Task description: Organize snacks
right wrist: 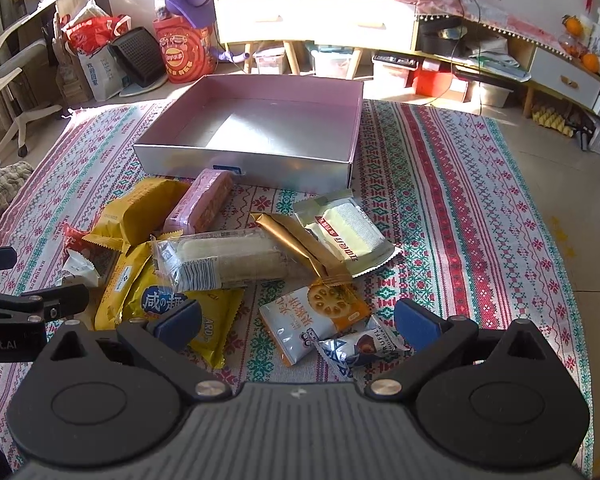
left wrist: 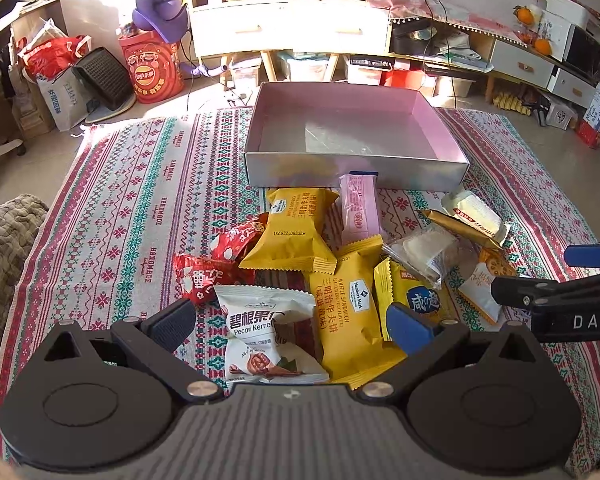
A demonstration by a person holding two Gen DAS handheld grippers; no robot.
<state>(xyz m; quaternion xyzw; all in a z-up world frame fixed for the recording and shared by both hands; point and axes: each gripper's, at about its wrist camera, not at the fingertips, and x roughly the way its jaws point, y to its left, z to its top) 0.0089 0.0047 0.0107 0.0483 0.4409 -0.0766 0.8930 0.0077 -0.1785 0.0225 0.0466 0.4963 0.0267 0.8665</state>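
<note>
A silver box with a pink inside (left wrist: 356, 168) (right wrist: 244, 162) stands empty on the patterned cloth. In front of it lies a loose pile of snack packets: yellow waffle packets (left wrist: 292, 232), a pink wafer bar (left wrist: 358, 210) (right wrist: 200, 202), a white pecan packet (left wrist: 260, 328), red packets (left wrist: 204, 276), a clear cracker pack (right wrist: 220, 258), a gold stick (right wrist: 296, 244) and a cream bar (right wrist: 346, 232). My left gripper (left wrist: 292, 324) is open above the pecan packet and a waffle packet. My right gripper (right wrist: 298, 324) is open above a lotus-root chip packet (right wrist: 316, 316) and a truffle chocolate (right wrist: 360, 348).
The cloth (left wrist: 112, 216) covers a low surface with the floor beyond. A grey cushion (left wrist: 0, 248) lies at the left edge. Shelves, drawers (left wrist: 288, 28), bags, a red Lay's bucket (left wrist: 152, 68) and an office chair (right wrist: 12, 80) line the back of the room.
</note>
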